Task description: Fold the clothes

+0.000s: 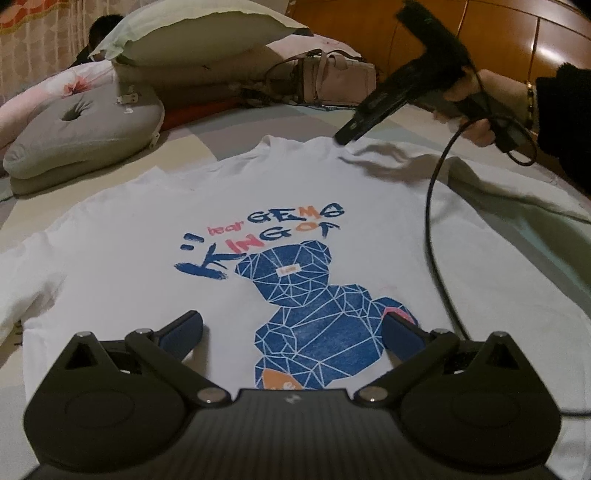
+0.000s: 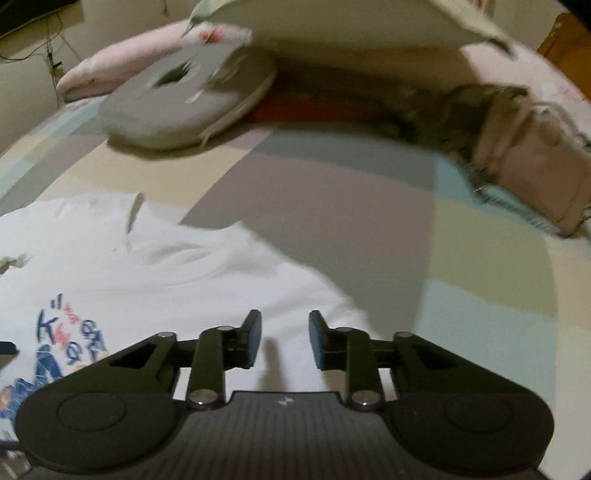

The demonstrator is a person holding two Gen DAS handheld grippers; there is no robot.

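Observation:
A white sweatshirt (image 1: 147, 236) with a blue bear print and coloured lettering lies flat, front up, on the bed. My left gripper (image 1: 293, 326) hovers over its lower front, fingers spread wide with nothing between them. In the left wrist view the right gripper (image 1: 341, 138), held by a hand (image 1: 476, 107), points its tip down at the collar and shoulder area. In the right wrist view the right gripper (image 2: 285, 339) is partly open above the white sweatshirt (image 2: 207, 273) near its shoulder, holding nothing.
A grey cushion (image 1: 85, 129) lies at the far left and a large pillow (image 1: 192, 33) at the head of the bed. A beige handbag (image 1: 332, 77) rests beside the wooden headboard (image 1: 498, 40). A black cable (image 1: 430, 221) trails over the shirt's right side. Pastel checked bedsheet (image 2: 369, 221) surrounds the shirt.

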